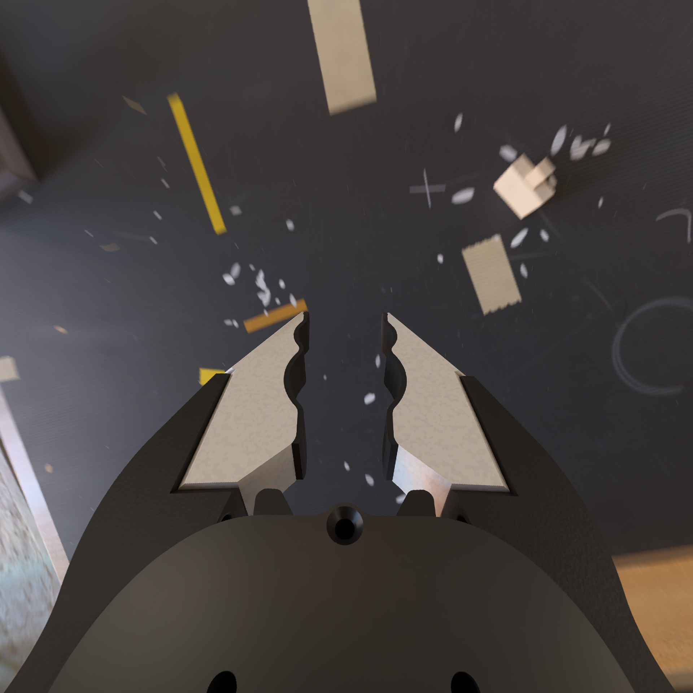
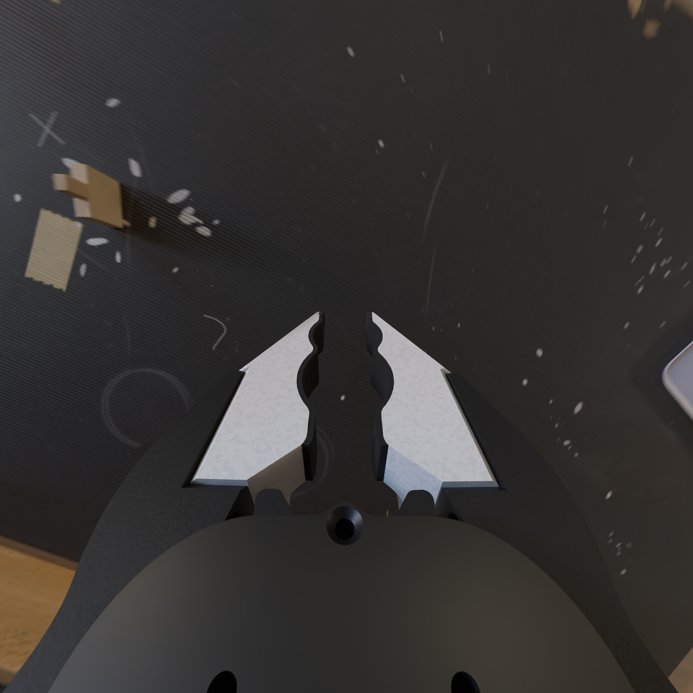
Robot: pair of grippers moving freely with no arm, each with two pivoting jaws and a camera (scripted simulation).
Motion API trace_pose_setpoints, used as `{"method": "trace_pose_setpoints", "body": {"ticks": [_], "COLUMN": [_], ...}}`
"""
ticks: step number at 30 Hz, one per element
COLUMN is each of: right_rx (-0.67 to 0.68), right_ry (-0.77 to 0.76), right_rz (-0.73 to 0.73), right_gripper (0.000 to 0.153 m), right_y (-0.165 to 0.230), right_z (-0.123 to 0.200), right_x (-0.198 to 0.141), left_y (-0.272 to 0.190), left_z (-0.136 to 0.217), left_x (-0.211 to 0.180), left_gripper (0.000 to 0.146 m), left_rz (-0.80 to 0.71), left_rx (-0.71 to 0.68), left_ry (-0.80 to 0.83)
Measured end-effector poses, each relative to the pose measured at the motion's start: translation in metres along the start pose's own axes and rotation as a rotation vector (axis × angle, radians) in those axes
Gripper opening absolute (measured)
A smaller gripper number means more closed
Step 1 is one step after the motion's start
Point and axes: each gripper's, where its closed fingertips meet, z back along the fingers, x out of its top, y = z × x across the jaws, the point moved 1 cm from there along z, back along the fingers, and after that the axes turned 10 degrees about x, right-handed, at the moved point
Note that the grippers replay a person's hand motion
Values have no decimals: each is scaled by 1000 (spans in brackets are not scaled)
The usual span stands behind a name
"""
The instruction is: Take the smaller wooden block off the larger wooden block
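Observation:
The larger wooden block [image 1: 515, 193] stands on the dark mat [image 1: 375, 225] at the upper right of the left wrist view, with the smaller wooden block [image 1: 542, 172] resting on it. My left gripper [image 1: 345, 317] is open and empty, well short of the blocks and to their left. In the right wrist view the larger block [image 2: 101, 204] is at the upper left, and the smaller block [image 2: 67, 183] sticks out from it. My right gripper [image 2: 345, 317] is open and empty, far to the right of the blocks.
A beige tape patch [image 1: 491, 275] lies near the blocks and also shows in the right wrist view [image 2: 52, 249]. A yellow strip [image 1: 197, 163], a long beige strip [image 1: 343, 56] and an orange strip [image 1: 273, 318] lie on the mat. The wooden table [image 2: 30, 585] borders the mat. A white object [image 2: 678, 382] is at the right edge.

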Motion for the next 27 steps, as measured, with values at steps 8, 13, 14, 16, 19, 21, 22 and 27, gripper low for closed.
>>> {"method": "trace_pose_setpoints", "body": {"ticks": [8, 13, 14, 16, 19, 21, 22, 27], "right_rx": [48, 85, 99, 148, 211, 221, 224, 236], "right_ry": [-328, -617, -629, -590, -485, -426, -401, -255], "right_rz": [365, 439, 444, 458, 462, 456, 447, 370], "right_gripper": [27, 41, 42, 45, 49, 52, 53, 52], "right_y": [104, 137, 143, 157, 179, 189, 194, 199], "right_z": [11, 9, 5, -8, -33, -48, -55, -79], "right_x": [58, 95, 96, 93, 83, 76, 74, 60], "left_y": [-5, -22, -26, -33, -41, -45, -46, -45], "left_z": [69, 96, 98, 100, 100, 100, 100, 104], "left_x": [68, 101, 105, 110, 116, 118, 119, 117], "left_gripper": [44, 45, 47, 55, 59, 60, 60, 59], "left_rz": [-56, -18, -15, -23, -34, -35, -36, -32], "left_rx": [300, 354, 354, 369, 370, 360, 358, 329], "left_ry": [-523, -779, -809, -845, -865, -873, -877, -892]}}
